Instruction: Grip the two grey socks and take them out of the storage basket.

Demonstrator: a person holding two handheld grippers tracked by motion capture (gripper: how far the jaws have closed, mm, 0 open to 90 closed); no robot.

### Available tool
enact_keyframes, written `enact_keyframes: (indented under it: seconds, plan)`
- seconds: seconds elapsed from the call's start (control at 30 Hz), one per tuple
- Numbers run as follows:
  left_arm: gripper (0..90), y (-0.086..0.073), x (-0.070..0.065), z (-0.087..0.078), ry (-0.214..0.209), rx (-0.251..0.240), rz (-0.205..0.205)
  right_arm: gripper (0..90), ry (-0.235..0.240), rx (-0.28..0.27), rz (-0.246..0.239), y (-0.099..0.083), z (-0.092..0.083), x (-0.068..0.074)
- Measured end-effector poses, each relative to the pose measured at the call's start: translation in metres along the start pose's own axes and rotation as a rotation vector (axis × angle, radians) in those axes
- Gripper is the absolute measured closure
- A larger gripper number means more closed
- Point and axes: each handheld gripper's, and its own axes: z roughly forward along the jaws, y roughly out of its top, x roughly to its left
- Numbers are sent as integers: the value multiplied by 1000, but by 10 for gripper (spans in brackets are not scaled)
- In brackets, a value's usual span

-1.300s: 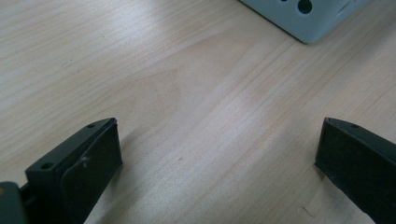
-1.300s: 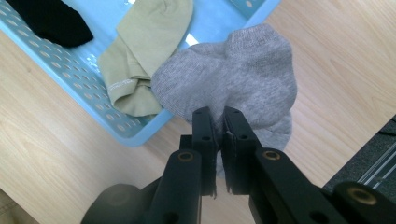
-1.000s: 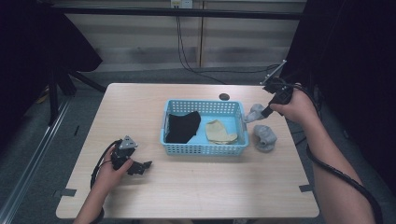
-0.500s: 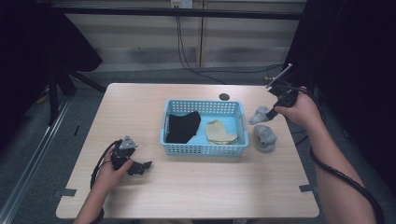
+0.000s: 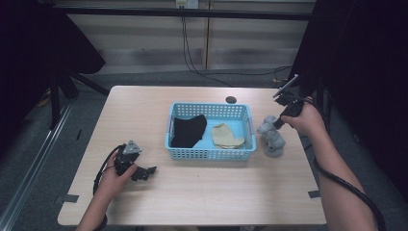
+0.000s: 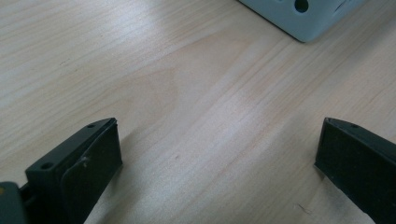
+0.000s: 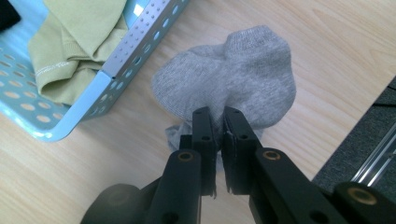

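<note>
Holding black cloth [image 5: 188, 131] and beige sock [image 5: 227, 136], blue basket [image 5: 210, 153]; right hand-held gripper [image 7: 217, 122] pinching grey sock [image 7: 233, 74].

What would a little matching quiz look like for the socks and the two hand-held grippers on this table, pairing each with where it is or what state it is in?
Things:
1. grey sock
2. black sock
3. beige sock
4. left gripper

Places or states:
A. in the left half of the blue basket
B. jaws wide apart, low over the wooden table
C. pinched by the right gripper, outside the basket
D. in the right half of the basket

Pairs: 1-C, 2-A, 3-D, 4-B
</note>
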Motion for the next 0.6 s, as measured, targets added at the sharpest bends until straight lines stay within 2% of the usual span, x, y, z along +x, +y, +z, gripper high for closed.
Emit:
enact_keyframes:
  seconds: [0.3,0.6]
  plan:
    - [0,0,-1,-1,1,2,0,844,16,22,-16,2,22,7]
    - [0,0,-1,-1,8,1,3,840,28,21,-18,4,30,12]
